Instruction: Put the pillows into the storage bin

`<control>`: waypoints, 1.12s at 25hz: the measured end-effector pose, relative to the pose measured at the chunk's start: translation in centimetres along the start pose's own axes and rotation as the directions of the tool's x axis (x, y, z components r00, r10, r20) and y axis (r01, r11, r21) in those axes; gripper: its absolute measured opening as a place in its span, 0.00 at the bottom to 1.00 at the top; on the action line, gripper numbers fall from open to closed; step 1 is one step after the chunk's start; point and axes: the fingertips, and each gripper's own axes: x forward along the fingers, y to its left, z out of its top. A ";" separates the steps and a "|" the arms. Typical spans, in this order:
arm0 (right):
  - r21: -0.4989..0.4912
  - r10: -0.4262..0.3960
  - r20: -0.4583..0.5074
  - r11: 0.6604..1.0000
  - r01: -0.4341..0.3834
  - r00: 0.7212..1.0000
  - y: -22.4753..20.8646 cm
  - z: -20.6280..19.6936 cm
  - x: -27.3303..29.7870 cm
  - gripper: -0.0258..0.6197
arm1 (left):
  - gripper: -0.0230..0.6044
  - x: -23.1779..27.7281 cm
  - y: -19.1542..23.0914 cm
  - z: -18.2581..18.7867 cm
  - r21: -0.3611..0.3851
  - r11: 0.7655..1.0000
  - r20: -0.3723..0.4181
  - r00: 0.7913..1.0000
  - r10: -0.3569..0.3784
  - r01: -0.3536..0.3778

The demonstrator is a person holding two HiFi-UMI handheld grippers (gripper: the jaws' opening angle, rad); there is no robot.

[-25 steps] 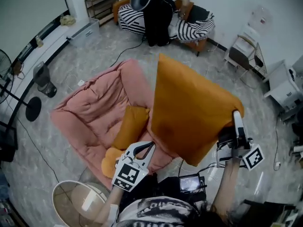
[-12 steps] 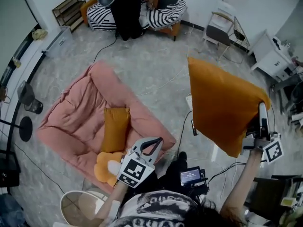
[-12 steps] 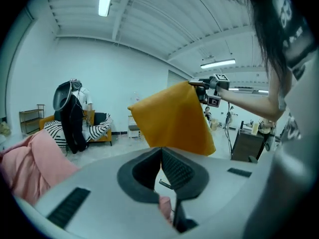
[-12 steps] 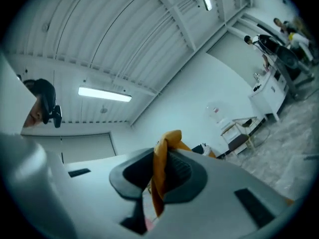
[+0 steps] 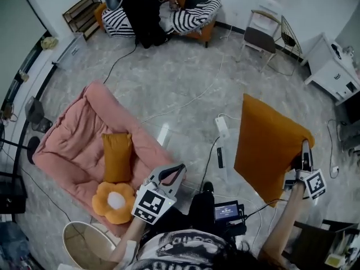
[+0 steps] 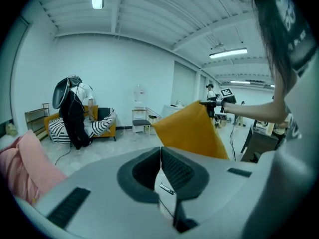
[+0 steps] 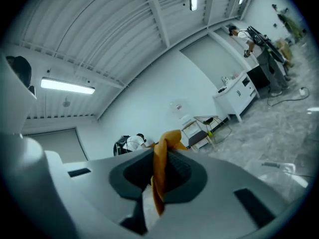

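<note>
1. Your right claw [image 5: 304, 152] is clamped on one corner of the large orange pillow [image 5: 269, 148]. In the right gripper view a pinch of orange fabric is squeezed between its two pads and bunches up above them.
2. That pillow is plain mustard-orange, squarish and smooth-faced. It hangs in the air over the grey marbled floor [image 5: 169, 66] at about 4 o'clock in the head view, with its broad face turned toward you and its lowest corner pointing down.
3. Your left claw [image 5: 175, 172] has its pads pressed together with nothing between them. It sits near 6 o'clock in the head view, aimed toward 1 o'clock.
4. A smaller orange pillow [image 5: 117, 156], oblong and the same colour, lies on the pink floor lounger [image 5: 67, 145] at 8 o'clock, well apart from the one you hold.
5. A flower-shaped cushion [image 5: 114, 201], with orange petals and a white centre, lies at the lounger's near edge at 7 o'clock, just beside the smaller pillow.
</note>
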 end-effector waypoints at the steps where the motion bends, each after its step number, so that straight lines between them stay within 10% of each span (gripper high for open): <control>1: 0.023 -0.004 -0.015 1.000 0.005 1.000 -2.1 0.0 0.7 0.11 | 0.06 1.1 -0.6 0.2 -0.013 1.000 -0.012 1.000 0.014 -0.014; 13: 0.096 -0.029 -0.332 0.993 0.064 0.943 -17.3 -11.2 9.9 0.11 | 0.06 11.3 -8.2 2.9 -0.005 0.997 -0.141 0.987 0.081 -0.083; 21: 0.114 -0.055 -0.615 0.981 0.158 0.787 -23.4 -27.3 11.2 0.11 | 0.06 11.9 -7.6 0.8 -0.042 0.982 -0.238 0.956 0.170 -0.185; 25: 0.092 0.029 -0.762 0.994 0.064 0.647 -20.6 -35.6 10.4 0.11 | 0.06 10.8 -7.1 -0.9 -0.068 0.970 -0.283 0.936 0.207 -0.235; 28: 0.145 0.055 -0.779 0.985 0.094 0.625 -19.8 -37.8 9.6 0.11 | 0.06 10.3 -6.9 -1.7 -0.090 0.960 -0.292 0.929 0.230 -0.266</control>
